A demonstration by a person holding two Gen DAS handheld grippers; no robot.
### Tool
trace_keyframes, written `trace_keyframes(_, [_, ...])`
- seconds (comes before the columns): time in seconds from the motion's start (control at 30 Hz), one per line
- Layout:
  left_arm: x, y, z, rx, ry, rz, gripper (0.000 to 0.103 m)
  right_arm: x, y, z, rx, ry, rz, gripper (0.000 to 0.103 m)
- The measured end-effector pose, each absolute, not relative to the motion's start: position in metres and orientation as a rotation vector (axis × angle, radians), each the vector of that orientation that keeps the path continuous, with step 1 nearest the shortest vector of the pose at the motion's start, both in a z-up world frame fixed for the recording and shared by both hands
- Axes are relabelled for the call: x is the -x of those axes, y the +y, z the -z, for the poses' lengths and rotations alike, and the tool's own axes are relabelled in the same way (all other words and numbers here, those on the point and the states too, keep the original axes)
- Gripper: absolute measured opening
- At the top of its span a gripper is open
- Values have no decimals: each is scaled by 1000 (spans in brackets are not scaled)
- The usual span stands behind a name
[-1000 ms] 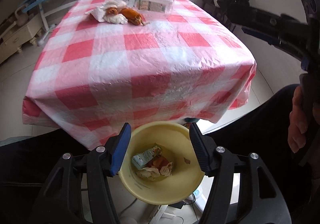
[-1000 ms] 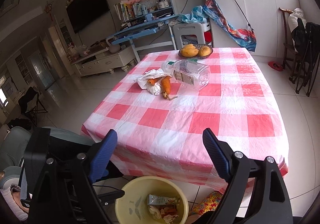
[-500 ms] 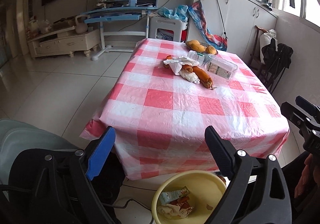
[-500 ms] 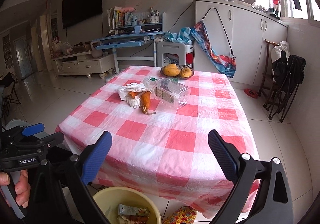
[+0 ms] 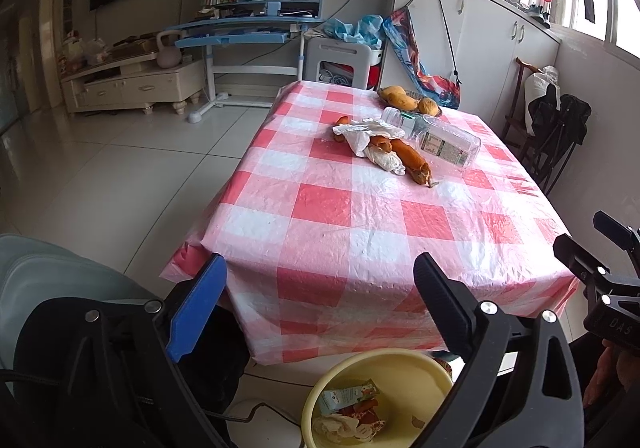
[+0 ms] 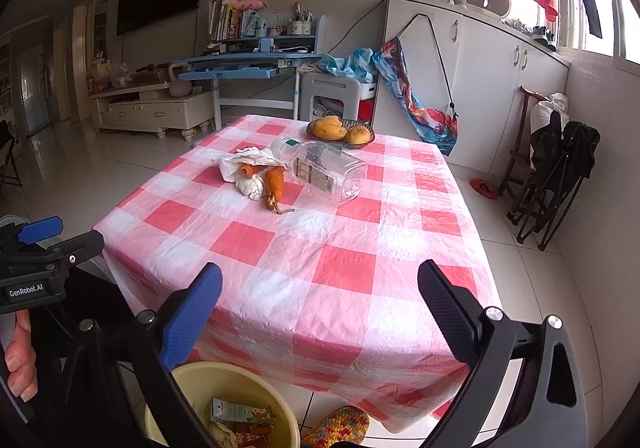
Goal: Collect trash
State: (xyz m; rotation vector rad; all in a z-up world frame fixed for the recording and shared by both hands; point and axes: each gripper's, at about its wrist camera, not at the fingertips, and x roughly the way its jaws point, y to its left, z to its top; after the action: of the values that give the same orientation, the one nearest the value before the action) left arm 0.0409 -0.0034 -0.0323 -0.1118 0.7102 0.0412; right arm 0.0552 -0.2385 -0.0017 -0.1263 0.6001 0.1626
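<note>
Surface (image 5: 320, 208) in red-and-white checked plastic cloth ahead of both tools. Round pale yellow plastic bin (image 5: 404, 364) below my left tool (image 5: 320, 302), on the floor, carton and scraps already in it. Clear plastic jar (image 6: 326, 170) lies on its side, far ahead, long axis slanting from far-left to near-right. Crumpled white wrapper with orange carrots (image 6: 256, 174) touches its left side. Right tool (image 6: 320, 304) faces the pile more squarely; I judge it nearer. Both tools' jaws have just been opening, now wide, nothing between them.
</note>
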Motion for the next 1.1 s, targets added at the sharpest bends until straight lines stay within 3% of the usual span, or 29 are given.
trace_keyframes(1.1, [-42,-2,33,114,711,-42,92,-55,-231,5,163,613,-170,94])
